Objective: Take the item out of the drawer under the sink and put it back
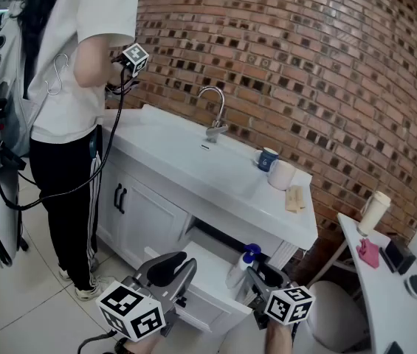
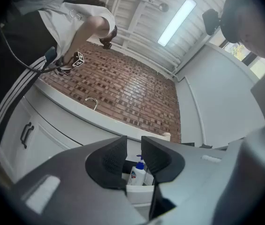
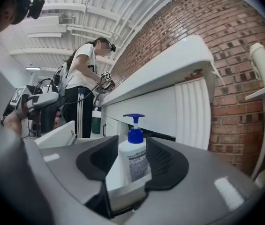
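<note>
A white pump bottle (image 1: 239, 268) with a blue head stands in the open white drawer (image 1: 207, 290) under the sink counter (image 1: 193, 169). My right gripper (image 1: 261, 276) reaches in from the drawer's right end. In the right gripper view the bottle (image 3: 134, 163) fills the gap of that gripper (image 3: 132, 143), with both dark pads against its sides. My left gripper (image 1: 186, 264) hovers at the drawer's left front, apart from the bottle. Its jaws (image 2: 133, 146) stand a narrow gap apart with nothing in them, and the bottle (image 2: 137, 175) shows far off through the gap.
A person in a white shirt (image 1: 83, 57) stands at the counter's left end. A faucet (image 1: 214, 109), a blue mug (image 1: 268, 158) and a white cup (image 1: 282, 174) are on the counter. Closed cabinet doors (image 1: 138, 212) lie left of the drawer. A white side table (image 1: 381, 286) stands at the right.
</note>
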A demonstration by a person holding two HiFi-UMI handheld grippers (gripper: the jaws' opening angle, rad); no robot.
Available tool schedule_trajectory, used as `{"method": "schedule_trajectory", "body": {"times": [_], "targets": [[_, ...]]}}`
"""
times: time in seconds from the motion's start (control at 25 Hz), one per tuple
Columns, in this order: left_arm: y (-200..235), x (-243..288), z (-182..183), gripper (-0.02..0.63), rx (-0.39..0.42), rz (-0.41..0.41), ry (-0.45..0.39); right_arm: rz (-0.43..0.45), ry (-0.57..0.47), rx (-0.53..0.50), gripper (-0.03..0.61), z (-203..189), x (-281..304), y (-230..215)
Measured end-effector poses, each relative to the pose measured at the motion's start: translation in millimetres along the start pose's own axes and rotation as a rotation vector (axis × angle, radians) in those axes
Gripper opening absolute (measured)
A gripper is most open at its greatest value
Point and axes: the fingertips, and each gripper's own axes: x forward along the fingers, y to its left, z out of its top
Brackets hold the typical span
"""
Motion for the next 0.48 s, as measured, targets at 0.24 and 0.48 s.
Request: {"method": "schedule_trajectory", "body": {"times": [0.24, 0.48], "targets": [[15, 2, 7, 0.112, 0.041, 0.017, 0.002, 0.015, 0.052, -0.035, 0.249, 13, 23, -10], [27, -7, 10, 0.112, 0.052, 0.051, 0.020, 0.055, 0.126, -0.115, 0.133, 11, 30, 7]]}}
